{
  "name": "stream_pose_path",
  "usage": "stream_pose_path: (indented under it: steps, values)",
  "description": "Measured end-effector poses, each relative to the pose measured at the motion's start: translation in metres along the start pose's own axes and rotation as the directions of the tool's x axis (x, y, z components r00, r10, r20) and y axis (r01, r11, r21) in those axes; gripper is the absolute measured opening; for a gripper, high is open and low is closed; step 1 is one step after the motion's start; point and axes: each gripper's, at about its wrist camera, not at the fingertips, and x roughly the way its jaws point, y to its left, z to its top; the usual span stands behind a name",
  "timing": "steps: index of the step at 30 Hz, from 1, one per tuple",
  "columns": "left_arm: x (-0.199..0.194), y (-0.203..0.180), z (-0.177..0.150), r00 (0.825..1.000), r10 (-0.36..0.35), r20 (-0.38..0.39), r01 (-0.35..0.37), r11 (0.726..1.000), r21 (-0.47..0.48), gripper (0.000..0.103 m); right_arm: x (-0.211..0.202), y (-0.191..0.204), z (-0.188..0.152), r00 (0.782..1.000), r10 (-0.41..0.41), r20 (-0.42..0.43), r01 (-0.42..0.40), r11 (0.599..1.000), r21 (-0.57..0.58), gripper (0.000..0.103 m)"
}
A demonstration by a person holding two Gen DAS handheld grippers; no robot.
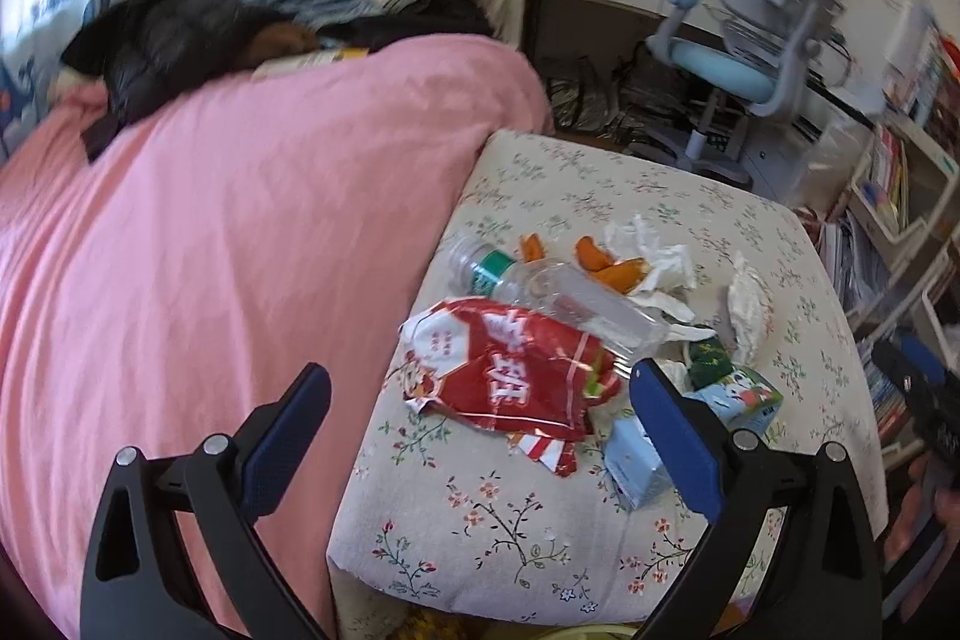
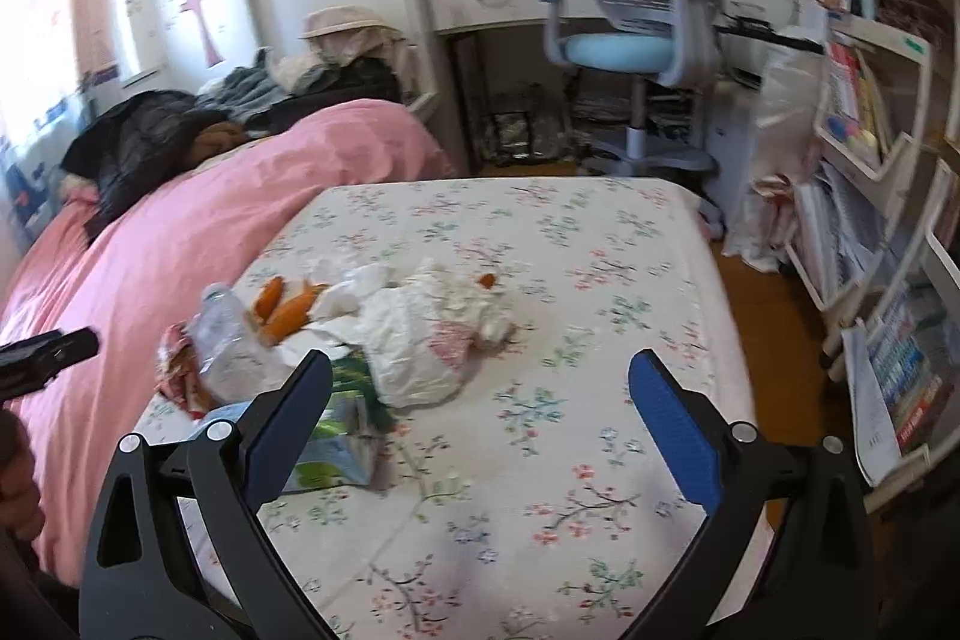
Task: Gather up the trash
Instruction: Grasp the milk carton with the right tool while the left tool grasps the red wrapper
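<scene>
Colours and patterns, bed surface

Floral-print white sheet [image 2: 600, 340]; plain pink duvet [image 1: 210, 220]; red-and-white snack bag [image 1: 510, 370]; orange peels [image 1: 612, 268]; white tissues [image 2: 420, 340]; light-blue carton [image 1: 636, 460].

The left gripper [image 1: 480, 412] is held with its two blue-padded fingers [image 1: 675, 436] spread wide, nothing between them. The right gripper [image 2: 480, 412] is likewise spread wide and empty. Each gripper shows at the edge of the other's view, with part of a hand [image 2: 18, 484] beside it.

Bright daylight, perhaps motion-blurred, fisheye-warped edges
</scene>
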Motion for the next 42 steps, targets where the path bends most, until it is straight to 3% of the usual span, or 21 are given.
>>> stream_pose_path:
  steps: [3, 6, 17, 22, 28, 32, 33, 34, 38, 42]
  values:
    - [0.006, 0.010, 0.000, 1.000, 0.001, -0.018, -0.002, 0.999, -0.047, 0.095, 0.006, 0.014, -0.008, 0.996, 0.067, -0.055, -0.070, 0.996, -0.058, 0.081]
    - [0.012, 0.015, -0.001, 0.999, 0.001, -0.039, -0.004, 0.997, -0.072, 0.095, 0.011, 0.033, -0.018, 0.986, 0.117, -0.116, -0.135, 0.978, -0.158, 0.074]
    - [0.033, 0.015, -0.008, 0.993, 0.001, -0.116, -0.012, 0.995, -0.099, 0.095, 0.029, 0.084, -0.022, 0.955, 0.247, -0.164, -0.291, 0.883, -0.368, 0.073]
    - [0.031, 0.005, -0.006, 0.995, -0.049, -0.091, 0.042, 0.996, -0.081, 0.095, 0.063, 0.109, -0.020, 0.919, 0.314, -0.236, -0.387, 0.828, -0.406, 0.078]
    - [0.039, 0.000, 0.005, 0.997, -0.034, -0.062, 0.028, 0.995, -0.092, 0.095, 0.083, 0.125, -0.034, 0.891, 0.281, -0.356, -0.433, 0.761, -0.483, 0.079]
    - [0.057, 0.002, 0.011, 0.995, -0.016, -0.100, 0.003, 0.992, -0.128, 0.095, 0.062, 0.131, -0.043, 0.832, 0.315, -0.456, -0.531, 0.688, -0.494, 0.078]
    - [0.062, 0.003, 0.011, 0.993, -0.019, -0.117, 0.002, 0.990, -0.139, 0.095, 0.057, 0.132, -0.045, 0.827, 0.325, -0.459, -0.542, 0.677, -0.498, 0.077]
    - [0.069, 0.006, 0.011, 0.989, -0.028, -0.143, 0.006, 0.988, -0.155, 0.095, 0.054, 0.134, -0.047, 0.828, 0.328, -0.456, -0.543, 0.673, -0.503, 0.077]
    - [0.080, 0.010, 0.005, 0.980, -0.046, -0.194, 0.012, 0.984, -0.175, 0.092, 0.069, 0.143, -0.056, 0.870, 0.244, -0.428, -0.465, 0.692, -0.552, 0.077]
    - [0.080, 0.010, -0.001, 0.971, -0.077, -0.225, 0.043, 0.988, -0.151, 0.068, 0.077, 0.143, -0.064, 0.850, 0.229, -0.475, -0.489, 0.679, -0.547, 0.072]
